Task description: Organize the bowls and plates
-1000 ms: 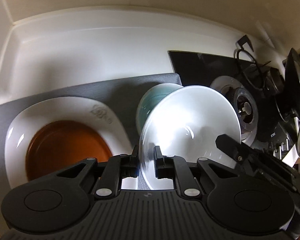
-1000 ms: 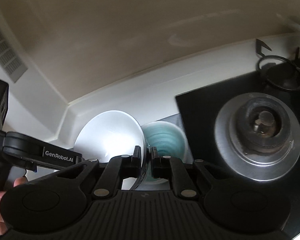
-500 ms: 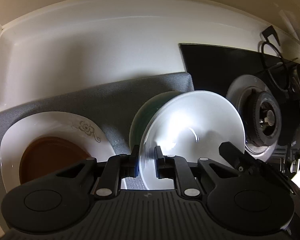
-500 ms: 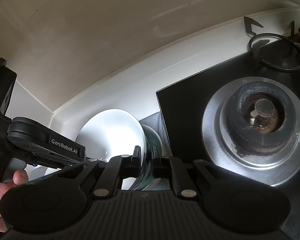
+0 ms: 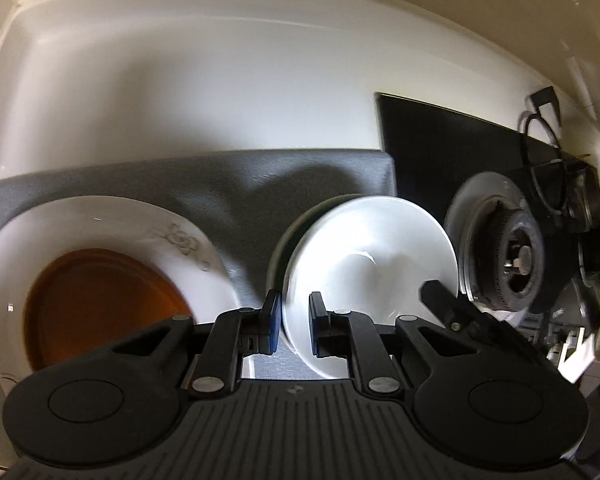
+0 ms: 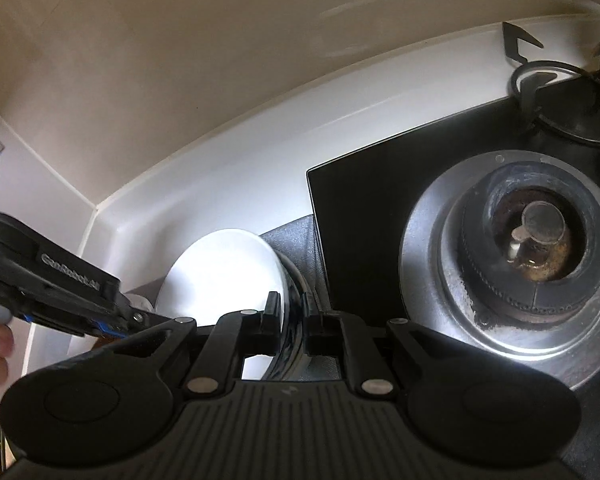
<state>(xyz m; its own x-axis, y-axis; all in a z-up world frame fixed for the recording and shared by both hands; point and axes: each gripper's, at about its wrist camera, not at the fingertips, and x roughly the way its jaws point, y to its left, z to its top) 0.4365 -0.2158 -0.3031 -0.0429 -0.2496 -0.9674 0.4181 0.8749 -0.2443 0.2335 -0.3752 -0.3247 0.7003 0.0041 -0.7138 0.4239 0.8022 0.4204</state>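
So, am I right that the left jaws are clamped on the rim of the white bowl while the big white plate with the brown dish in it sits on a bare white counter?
Not quite. The left gripper is clamped on the white bowl, but the big white plate with the brown dish sits on a grey mat, not on bare counter. The left wrist view shows this.

Likely a home kitchen: gas burner (image 6: pixel 536 240), white counter (image 5: pixel 220 100), plates (image 5: pixel 112 260).
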